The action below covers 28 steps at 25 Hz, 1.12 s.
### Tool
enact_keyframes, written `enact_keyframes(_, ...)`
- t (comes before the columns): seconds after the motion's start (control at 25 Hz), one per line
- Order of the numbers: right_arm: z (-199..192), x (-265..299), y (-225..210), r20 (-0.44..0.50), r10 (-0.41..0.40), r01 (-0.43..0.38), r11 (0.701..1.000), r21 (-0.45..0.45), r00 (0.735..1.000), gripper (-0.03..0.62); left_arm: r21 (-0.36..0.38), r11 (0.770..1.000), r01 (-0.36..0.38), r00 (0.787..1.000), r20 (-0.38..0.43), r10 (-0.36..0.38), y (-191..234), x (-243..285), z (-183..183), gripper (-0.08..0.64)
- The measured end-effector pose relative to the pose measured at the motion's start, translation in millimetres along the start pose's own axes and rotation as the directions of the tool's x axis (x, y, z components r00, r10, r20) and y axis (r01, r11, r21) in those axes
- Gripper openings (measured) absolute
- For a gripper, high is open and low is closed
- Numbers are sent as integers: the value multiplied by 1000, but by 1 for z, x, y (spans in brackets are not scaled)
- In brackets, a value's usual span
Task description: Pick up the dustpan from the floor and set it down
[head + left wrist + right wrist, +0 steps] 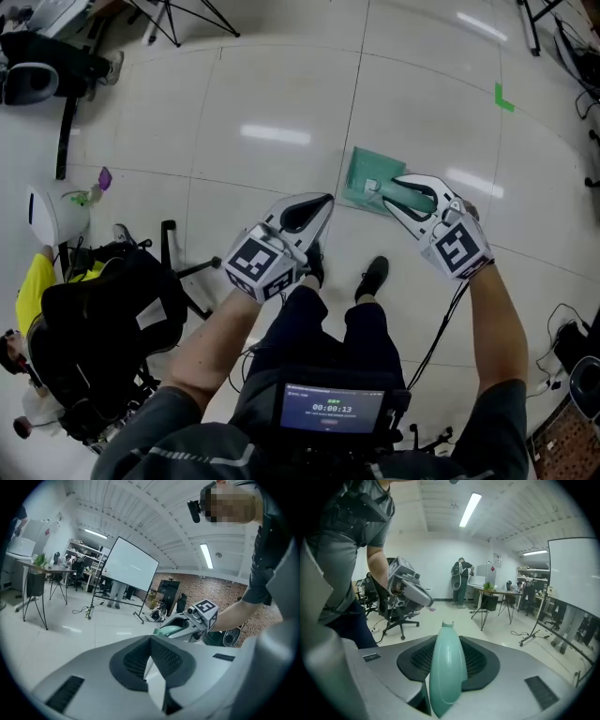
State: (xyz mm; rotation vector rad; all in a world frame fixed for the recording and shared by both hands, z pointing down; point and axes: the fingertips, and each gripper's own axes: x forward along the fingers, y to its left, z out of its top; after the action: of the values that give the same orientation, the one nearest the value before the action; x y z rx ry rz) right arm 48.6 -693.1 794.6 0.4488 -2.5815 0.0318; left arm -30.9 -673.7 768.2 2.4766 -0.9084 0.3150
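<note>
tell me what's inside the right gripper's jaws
The teal dustpan handle is clamped between the right gripper's pads, its end poking out past them. The pads cover the handle's sides, and in the head view the gripper hides most of it; only the pan shows.

**Room setting.** Floor (281,94): pale glossy tiles that mirror the ceiling lights, marked with one green tape corner (503,97). Black office chair (399,620) on a star base. Whiteboard (129,569) on a floor stand, with tables (497,590) on thin legs near it before a white wall (436,573). Fluorescent tube (469,509) on the ribbed ceiling. A speckled reddish wall (225,590) closes the far end. Cables (561,342) lie at the floor's right edge.
</note>
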Motion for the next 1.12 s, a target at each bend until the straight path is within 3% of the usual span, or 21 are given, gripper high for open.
enact_keyframes(0.16,-56,32,3,-32,30,-31,999,-18,999,133,-6,999,-46,999,-14,46,28,19,-45,26)
enact_keyframes(0.28,-85,54,4,-36,30,-31,999,-10,999,133,-6,999,-42,999,-21,42,44,31,-67,26)
enact_keyframes(0.64,-130,67,16,-53,23,-23,1000,-10,998,138,-12,1000,-17,1000,1,17,38,50,-101,26)
enact_keyframes(0.84,-134,89,12,-53,21,-20,1000,11,998,146,-23,999,-26,1000,-10,25,55,52,-111,26)
enact_keyframes(0.96,-129,79,17,-95,28,-26,999,21,995,224,-32,999,-24,1000,-3,23,42,44,-97,26)
enact_keyframes(1.12,-113,71,29,-127,51,-49,999,16,991,227,-24,1000,-10,1000,24,11,31,29,-75,26)
